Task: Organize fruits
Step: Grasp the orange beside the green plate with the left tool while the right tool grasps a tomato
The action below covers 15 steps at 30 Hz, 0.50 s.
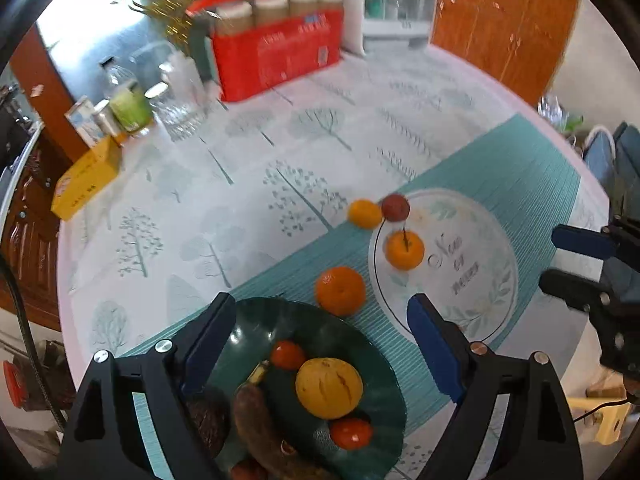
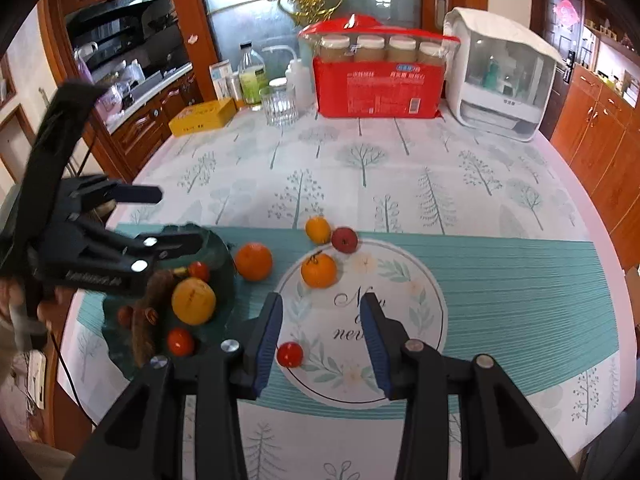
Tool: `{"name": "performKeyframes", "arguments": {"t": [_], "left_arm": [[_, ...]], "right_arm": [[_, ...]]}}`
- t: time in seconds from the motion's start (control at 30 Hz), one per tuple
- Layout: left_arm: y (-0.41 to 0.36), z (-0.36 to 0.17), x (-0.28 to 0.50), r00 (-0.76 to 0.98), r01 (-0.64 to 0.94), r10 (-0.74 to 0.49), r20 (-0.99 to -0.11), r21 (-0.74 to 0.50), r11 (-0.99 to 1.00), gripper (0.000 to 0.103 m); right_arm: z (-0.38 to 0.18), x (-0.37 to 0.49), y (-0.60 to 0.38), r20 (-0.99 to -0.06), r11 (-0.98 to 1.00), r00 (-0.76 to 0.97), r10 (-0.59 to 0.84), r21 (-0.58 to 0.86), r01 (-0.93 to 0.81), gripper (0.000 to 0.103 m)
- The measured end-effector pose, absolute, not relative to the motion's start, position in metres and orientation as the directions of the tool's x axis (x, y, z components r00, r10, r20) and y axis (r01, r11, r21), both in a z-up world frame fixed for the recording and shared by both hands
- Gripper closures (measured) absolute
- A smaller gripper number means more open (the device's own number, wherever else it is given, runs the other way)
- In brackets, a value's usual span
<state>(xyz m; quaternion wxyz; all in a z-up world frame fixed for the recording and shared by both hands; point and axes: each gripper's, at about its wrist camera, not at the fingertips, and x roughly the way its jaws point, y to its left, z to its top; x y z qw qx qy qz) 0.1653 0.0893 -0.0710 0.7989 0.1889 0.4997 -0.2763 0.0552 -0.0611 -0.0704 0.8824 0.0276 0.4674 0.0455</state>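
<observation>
The small red round fruit [image 2: 289, 354] lies low centre, just inside the wide-open, empty right gripper [image 2: 323, 334]; the left gripper [image 1: 320, 336], likewise open and probably empty, hovers over the dark green glass plate [image 1: 372, 344].

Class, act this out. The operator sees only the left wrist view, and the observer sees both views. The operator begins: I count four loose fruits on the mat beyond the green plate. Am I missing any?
Observer: Yes, one. A small tomato lies on the mat's white circle, hidden from you behind a finger of your left gripper.
Operator: Is the right gripper holding anything? I only see its tips.
Observer: No. The right gripper is open, with nothing gripped.
Operator: Where is the tomato relative to it?
Observer: It is just inside the finger nearer the green plate. I cannot tell whether they touch.
</observation>
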Motion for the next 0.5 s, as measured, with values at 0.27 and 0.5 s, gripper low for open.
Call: {"name": "performKeyframes", "arguments": {"t": [0.27, 0.5], "left_arm": [[0.067, -0.127, 0.189, 0.246, 0.649, -0.199, -0.949, 0.009, 0.760, 0.017], [0.056, -0.154, 0.200, 0.201, 0.659, -0.177, -0.963, -0.001, 0.752, 0.017]], "right_arm": [[-0.127, 0.061, -0.052, -0.857, 0.983, 0.482, 0.181, 0.150, -0.102, 0.062], [-0.164, 0.066, -0.041, -0.878, 0.974, 0.425, 0.222, 0.182, -0.133, 0.062]]}}
